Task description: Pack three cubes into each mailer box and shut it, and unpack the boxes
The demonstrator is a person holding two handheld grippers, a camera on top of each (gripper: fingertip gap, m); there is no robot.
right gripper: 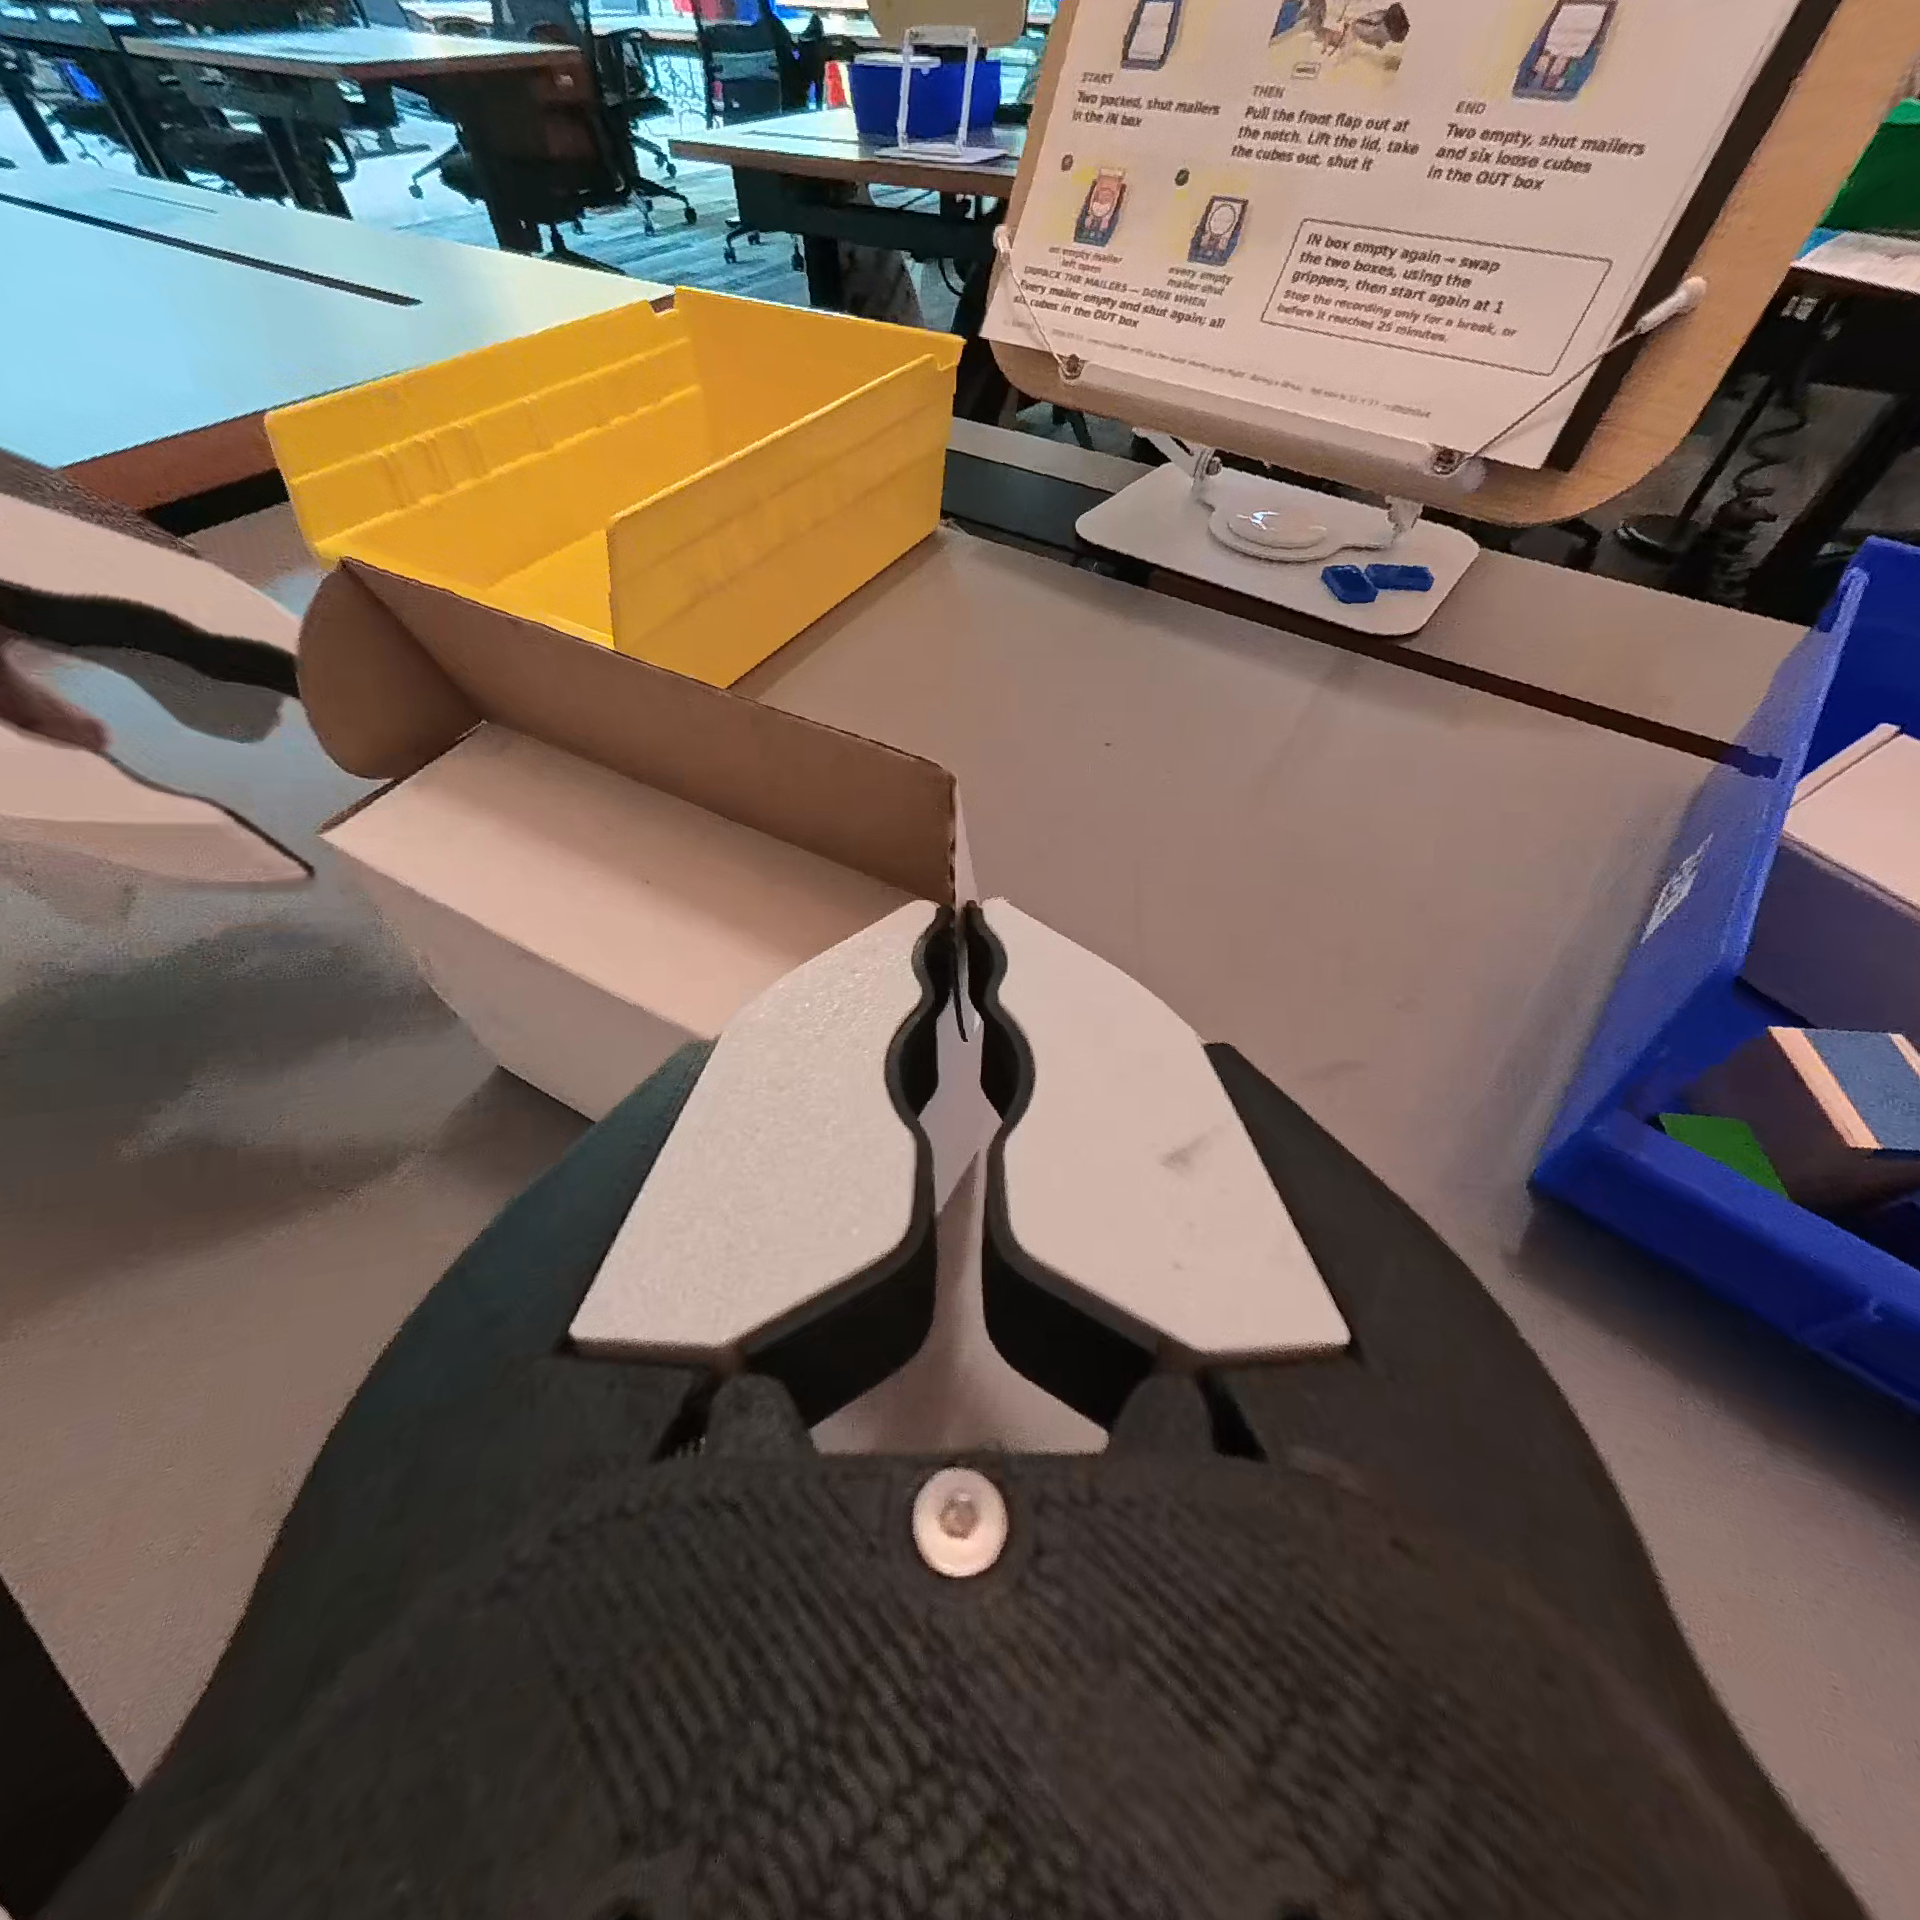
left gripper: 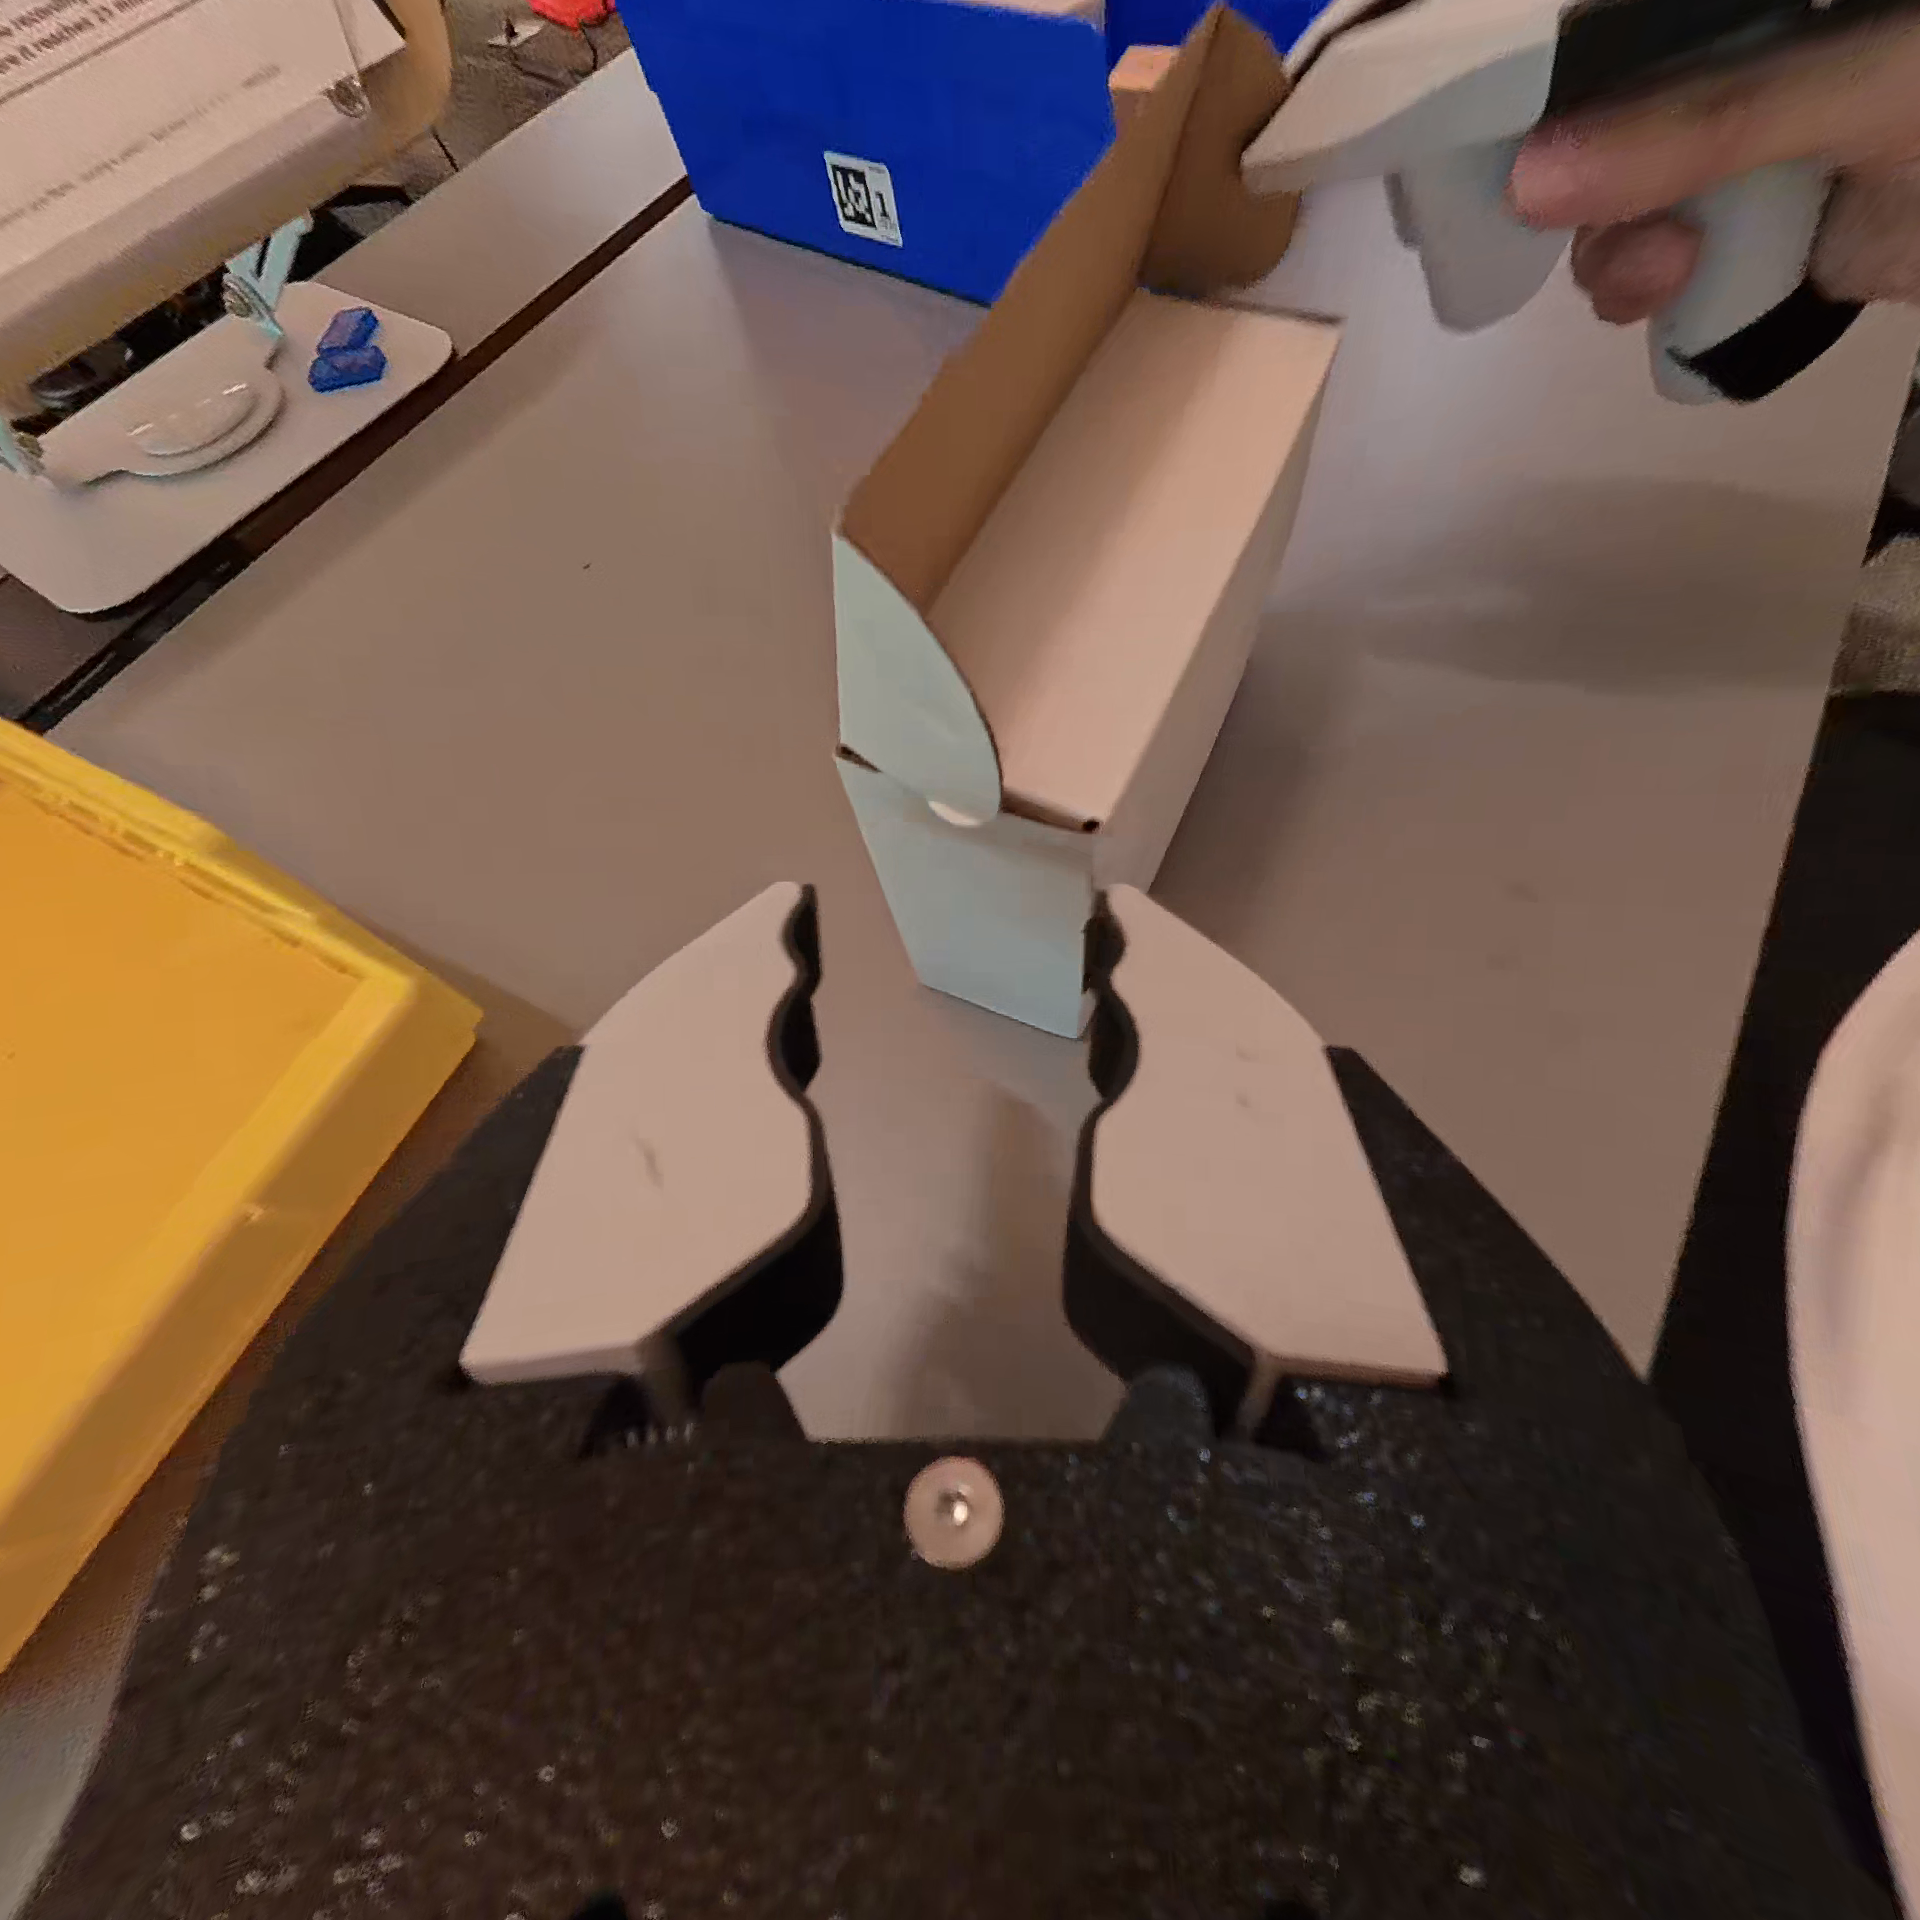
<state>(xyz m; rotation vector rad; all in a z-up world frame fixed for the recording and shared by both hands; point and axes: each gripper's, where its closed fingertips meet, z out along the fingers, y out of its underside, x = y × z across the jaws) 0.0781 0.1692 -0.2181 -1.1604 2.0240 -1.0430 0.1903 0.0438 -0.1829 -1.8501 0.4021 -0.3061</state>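
A white mailer box (left gripper: 1122, 582) lies on the grey table, lid down, with its brown-lined front flap (left gripper: 997, 416) standing up. My left gripper (left gripper: 956, 914) is open around the box's near end; its right finger (left gripper: 1195, 1091) touches the corner. My right gripper (right gripper: 961, 920) is shut on the flap's end tab at the far end of the box (right gripper: 623, 883). It shows in the left wrist view (left gripper: 1262, 166), held by a hand. The left gripper (right gripper: 156, 727) shows at the other end. A blue cube (right gripper: 1860, 1091) and a green cube (right gripper: 1714, 1143) lie in the blue bin (right gripper: 1683, 987).
A yellow bin (right gripper: 623, 447) stands behind the box, also at the left (left gripper: 416, 997). The blue bin (left gripper: 883, 104) holds another white mailer (right gripper: 1849, 831). An instruction sheet on a stand (right gripper: 1351, 208) sits at the back, with two small blue pieces (right gripper: 1377, 580) on its base. Left tips to right tips: about 20 centimetres. My left tips are about 40 centimetres from the green cube (right gripper: 1714, 1143), my right tips only 25 centimetres.
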